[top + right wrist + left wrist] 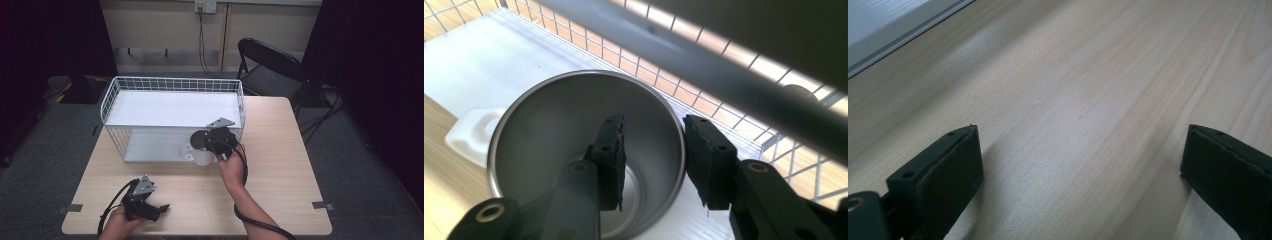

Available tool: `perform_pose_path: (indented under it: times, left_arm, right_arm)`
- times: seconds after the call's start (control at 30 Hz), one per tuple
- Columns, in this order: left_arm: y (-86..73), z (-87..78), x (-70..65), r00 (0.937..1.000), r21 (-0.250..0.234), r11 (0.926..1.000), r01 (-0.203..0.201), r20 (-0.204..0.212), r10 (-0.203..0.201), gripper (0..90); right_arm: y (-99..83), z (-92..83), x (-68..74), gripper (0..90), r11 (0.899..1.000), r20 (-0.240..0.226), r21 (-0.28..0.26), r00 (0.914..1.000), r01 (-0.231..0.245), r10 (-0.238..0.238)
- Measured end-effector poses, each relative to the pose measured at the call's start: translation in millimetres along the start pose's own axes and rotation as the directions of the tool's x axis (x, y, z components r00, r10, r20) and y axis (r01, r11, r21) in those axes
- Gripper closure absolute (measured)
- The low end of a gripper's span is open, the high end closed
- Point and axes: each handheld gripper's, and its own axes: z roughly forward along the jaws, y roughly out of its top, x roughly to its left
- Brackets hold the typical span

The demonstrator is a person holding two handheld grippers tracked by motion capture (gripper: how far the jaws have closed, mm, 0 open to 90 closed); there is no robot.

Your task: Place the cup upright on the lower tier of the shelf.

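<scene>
— Mug (589, 150) first: where does it stand?

— At the open front of the wire rack (172, 90), on its lower shelf, white handle pointing away from the rack's right end. My right hand-held gripper (654, 155) straddles the steel rim, one jaw inside, one outside, pads apart and not pressing; that gap shows from the right gripper view, while the high view hides it.

— And your left?

— My left hand-held gripper (162, 206) lies on the worktop (1088, 75) well in front of the rack, jaws wide apart, nothing between.
</scene>
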Motion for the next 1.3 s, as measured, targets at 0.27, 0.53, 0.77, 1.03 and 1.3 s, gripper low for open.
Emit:
perform_pose_path:
  times: [0.27,0.53,0.77,1.03,1.3]
  left_arm:
    - [0.0,0.0,-0.2,1.0,0.0,1.0,0.002,-0.001,-0.002,2.7]
    - [0.0,0.0,-0.2,1.0,-0.001,1.0,0.003,-0.002,-0.003,2.6]
    - [0.0,0.0,-0.2,1.0,-0.001,1.0,0.003,-0.002,-0.003,2.6]
    - [0.0,0.0,-0.2,1.0,-0.001,1.0,0.003,-0.002,-0.003,2.6]
    - [0.0,0.0,-0.2,1.0,-0.001,1.0,0.003,-0.002,-0.003,2.6]
  right_arm:
    - [0.1,-10.6,-0.6,45.5,1.0,-0.048,-0.022,0.9986,-0.022,0.021]
    - [-4.5,-25.2,1.0,29.1,0.999,-0.093,-0.034,0.9954,-0.023,0.02]
    - [-12.3,-36.2,-1.4,22.4,0.999,-0.119,-0.028,0.9924,-0.035,0.031]
    - [-20.7,-41.1,-1.4,18.7,0.998,-0.142,-0.027,0.9889,-0.048,0.044]
    - [-30.7,-34.7,5.0,16.1,0.998,-0.17,-0.002,0.9837,-0.06,0.059]
